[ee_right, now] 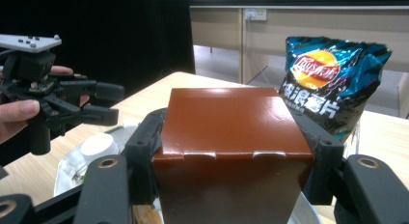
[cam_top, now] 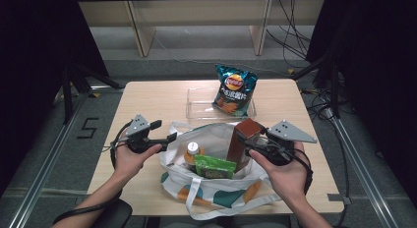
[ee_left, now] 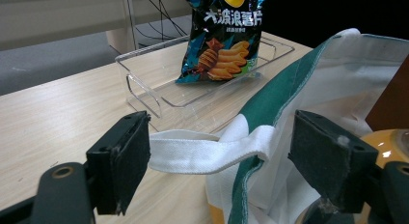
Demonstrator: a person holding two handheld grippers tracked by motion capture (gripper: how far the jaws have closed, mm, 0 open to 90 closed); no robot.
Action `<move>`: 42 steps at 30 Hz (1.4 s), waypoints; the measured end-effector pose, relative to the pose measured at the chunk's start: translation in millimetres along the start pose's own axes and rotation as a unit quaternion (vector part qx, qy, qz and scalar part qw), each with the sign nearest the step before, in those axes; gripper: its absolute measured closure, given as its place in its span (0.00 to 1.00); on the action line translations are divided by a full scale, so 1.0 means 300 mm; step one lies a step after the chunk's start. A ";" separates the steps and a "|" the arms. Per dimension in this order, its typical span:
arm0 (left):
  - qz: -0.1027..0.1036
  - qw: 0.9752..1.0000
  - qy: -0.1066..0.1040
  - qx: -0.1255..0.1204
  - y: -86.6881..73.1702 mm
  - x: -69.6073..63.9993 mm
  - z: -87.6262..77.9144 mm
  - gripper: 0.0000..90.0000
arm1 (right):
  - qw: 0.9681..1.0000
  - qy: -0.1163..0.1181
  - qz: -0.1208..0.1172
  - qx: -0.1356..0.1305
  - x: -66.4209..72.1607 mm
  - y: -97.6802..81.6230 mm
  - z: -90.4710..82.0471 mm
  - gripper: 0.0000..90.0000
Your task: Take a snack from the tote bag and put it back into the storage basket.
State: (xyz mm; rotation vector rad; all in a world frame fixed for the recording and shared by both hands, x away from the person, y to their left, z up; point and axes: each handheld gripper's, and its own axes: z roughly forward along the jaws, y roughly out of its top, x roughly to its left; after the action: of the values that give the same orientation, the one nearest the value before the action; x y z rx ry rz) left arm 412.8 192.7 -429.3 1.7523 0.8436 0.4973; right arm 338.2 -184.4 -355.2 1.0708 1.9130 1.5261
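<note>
Right hand-held gripper (ee_right: pixel 231 185) clamped on brown box (ee_right: pixel 231 151), upright above white tote bag (cam_top: pixel 216 188) on worktop (cam_top: pixel 162 98). Left hand-held gripper (ee_left: pixel 231 156) open, white bag strap (ee_left: pixel 207 149) between its jaws, unpinched. Chip bag (cam_top: pixel 235 90) standing in clear tray (cam_top: pixel 196 102) beyond.

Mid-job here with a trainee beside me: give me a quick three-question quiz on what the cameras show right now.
1. True or false: the right tool is clamped on the brown cardboard box.
2. Where does the blue crisp packet stand? A) in the clear plastic tray B) in the white and green cloth tote bag C) on the floor
3. What lies between the open jaws of the left tool?

Key
1. True: both jaws press the box's sides.
2. A
3. The tote bag's white fabric handle; the pads do not press on it.
</note>
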 end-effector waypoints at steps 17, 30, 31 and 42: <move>0.001 1.000 -0.001 0.000 0.001 -0.002 0.003 0.24 | 0.999 -0.023 -0.005 -0.028 -0.029 0.084 -0.025 0.44; 0.001 1.000 -0.002 0.000 0.003 -0.001 0.004 0.24 | 0.999 -0.032 0.003 -0.035 -0.039 0.131 -0.028 0.44; 0.001 1.000 -0.002 -0.001 0.003 -0.001 0.004 0.24 | 0.999 -0.033 0.000 -0.035 -0.038 0.135 -0.030 0.44; 0.001 1.000 -0.002 0.000 0.003 -0.002 0.005 0.24 | 0.998 -0.035 -0.002 -0.045 -0.042 0.176 -0.028 0.44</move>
State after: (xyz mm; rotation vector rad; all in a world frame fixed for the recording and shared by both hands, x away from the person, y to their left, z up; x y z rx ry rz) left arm 413.6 191.1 -428.9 1.7528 0.8390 0.4936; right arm 354.2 -195.4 -303.7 1.0657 1.7817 1.5364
